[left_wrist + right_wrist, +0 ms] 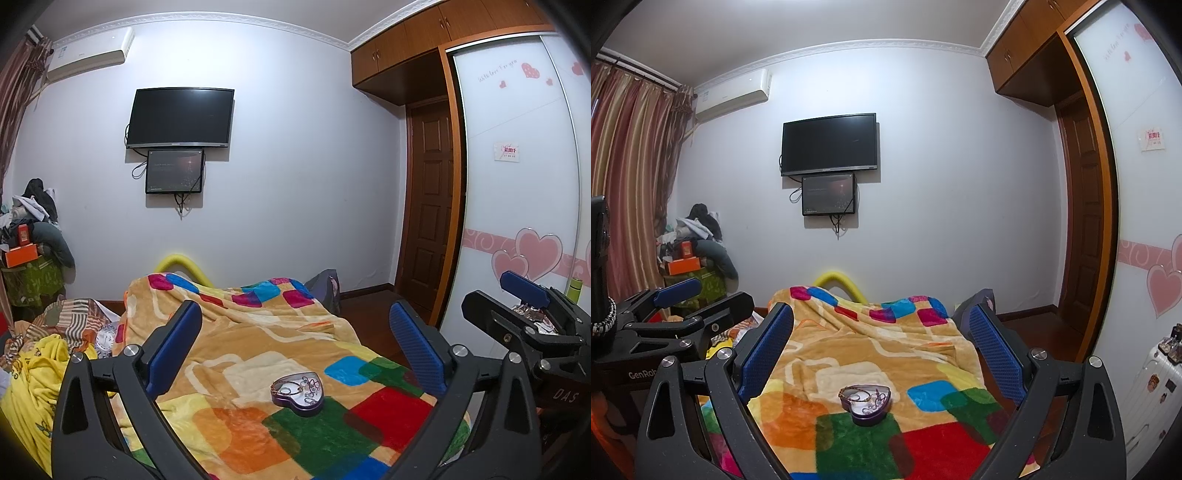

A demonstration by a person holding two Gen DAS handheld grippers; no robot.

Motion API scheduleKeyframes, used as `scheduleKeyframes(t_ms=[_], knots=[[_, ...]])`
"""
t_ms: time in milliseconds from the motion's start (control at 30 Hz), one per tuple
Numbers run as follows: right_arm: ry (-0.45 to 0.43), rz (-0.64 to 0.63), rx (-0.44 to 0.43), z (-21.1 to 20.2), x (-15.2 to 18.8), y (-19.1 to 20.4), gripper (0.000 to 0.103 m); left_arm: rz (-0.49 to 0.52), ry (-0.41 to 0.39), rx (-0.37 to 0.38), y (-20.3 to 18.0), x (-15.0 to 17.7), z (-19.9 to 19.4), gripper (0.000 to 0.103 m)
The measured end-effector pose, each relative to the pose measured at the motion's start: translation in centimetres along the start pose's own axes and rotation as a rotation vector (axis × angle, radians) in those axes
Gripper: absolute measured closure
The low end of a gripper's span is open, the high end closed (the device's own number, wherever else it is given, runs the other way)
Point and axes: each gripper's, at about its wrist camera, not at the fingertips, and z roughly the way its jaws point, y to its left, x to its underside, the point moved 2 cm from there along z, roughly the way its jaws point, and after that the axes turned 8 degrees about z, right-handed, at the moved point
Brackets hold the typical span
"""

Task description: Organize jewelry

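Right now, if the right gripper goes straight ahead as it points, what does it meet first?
Probably the blanket just beyond the heart-shaped jewelry box; the open right gripper aims over the box, though depth is unclear.

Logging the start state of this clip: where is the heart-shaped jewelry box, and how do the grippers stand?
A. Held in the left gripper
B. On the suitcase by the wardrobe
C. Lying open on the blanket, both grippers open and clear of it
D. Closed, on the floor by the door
C: the heart-shaped box sits open on the blanket with jewelry inside, and the left gripper and right gripper are spread wide, holding nothing.
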Motion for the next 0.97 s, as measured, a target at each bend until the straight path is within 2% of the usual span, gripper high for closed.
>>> scheduleKeyframes(t_ms=[967], knots=[[0.012,0.014,-0.003,0.6,0.2,-0.3,0.008,-0.028,0.031,0.029,0.7,0.6,1.3,0.001]])
